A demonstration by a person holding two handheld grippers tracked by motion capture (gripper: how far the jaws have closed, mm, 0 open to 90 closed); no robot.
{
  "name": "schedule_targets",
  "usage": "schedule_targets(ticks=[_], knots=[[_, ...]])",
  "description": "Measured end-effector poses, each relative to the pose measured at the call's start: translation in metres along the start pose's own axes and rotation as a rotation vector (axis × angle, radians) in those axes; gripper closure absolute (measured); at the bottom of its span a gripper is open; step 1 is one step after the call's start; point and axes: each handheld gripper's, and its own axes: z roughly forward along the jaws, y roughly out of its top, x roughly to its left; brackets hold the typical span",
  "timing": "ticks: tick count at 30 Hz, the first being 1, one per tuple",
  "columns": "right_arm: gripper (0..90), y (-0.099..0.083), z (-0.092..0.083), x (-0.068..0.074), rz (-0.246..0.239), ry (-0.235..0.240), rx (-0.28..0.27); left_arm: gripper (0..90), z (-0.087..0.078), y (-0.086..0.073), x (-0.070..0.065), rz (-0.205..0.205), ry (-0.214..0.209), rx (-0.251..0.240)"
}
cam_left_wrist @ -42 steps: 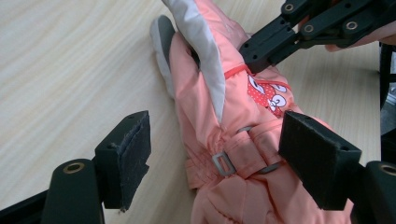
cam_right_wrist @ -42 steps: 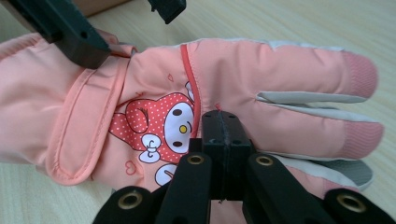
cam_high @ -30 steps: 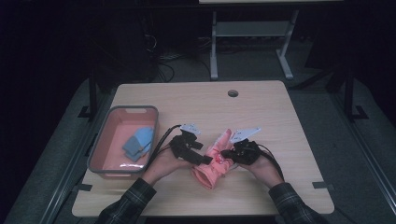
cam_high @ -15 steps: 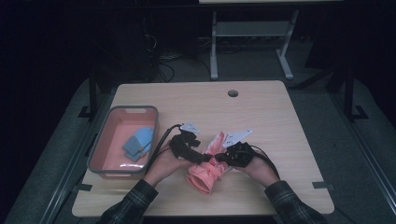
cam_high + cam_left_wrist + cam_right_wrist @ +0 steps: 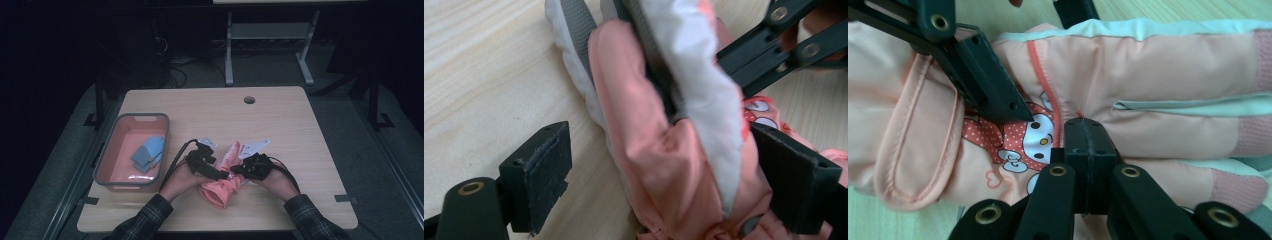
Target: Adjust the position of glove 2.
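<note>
Pink Jacket Worked Between Two Hand-Held Grippers

Pink child's jacket [image 5: 222, 182] bunched on the wooden tabletop [image 5: 295, 130], lying between both hand-held grippers near the front edge. Left hand-held gripper [image 5: 664, 185] spread wide around a fold of the garment, jaws just opened further; one pad [image 5: 546, 172] standing clear of the cloth over bare wood, the other pad [image 5: 794, 175] right against the fabric on the far side. Grey-and-white lining turned outward above the left gripper's jaws, peach shell puckered between them. Right hand-held gripper [image 5: 1087, 150] pressed together, pads meeting over the jacket's front beside the zip line; whether any cloth is caught between them, impossible to tell. Cartoon print with red polka-dot bow [image 5: 1013, 137] just beside the right gripper's tips, with the left gripper's linkage crossing over the cloth beyond it. Mint trim and ribbed pink cuff [image 5: 1250, 140] stretched off to that gripper's right. From above, left hand-held gripper [image 5: 220, 174] and right hand-held gripper [image 5: 239, 171] almost tip to tip over the garment, plaid sleeves [image 5: 145, 220] behind them. Pink bin [image 5: 102, 170] holding folded blue cloth [image 5: 149, 152] well apart, out beyond the left gripper.
</note>
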Motion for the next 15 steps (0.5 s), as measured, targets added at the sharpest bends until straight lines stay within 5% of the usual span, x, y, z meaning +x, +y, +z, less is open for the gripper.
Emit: schedule_targets(ticks=[8, 15], knots=[[90.0, -0.008, -0.007, 0.001, 0.015, -0.003, 0.026, 13.7, 0.008, -0.003, -0.002, -0.010, -0.012, 0.024], [90.0, -0.010, -0.004, 0.002, -0.014, -0.015, 0.042, 13.0, 0.014, -0.006, 0.002, -0.070, -0.071, 0.032]])
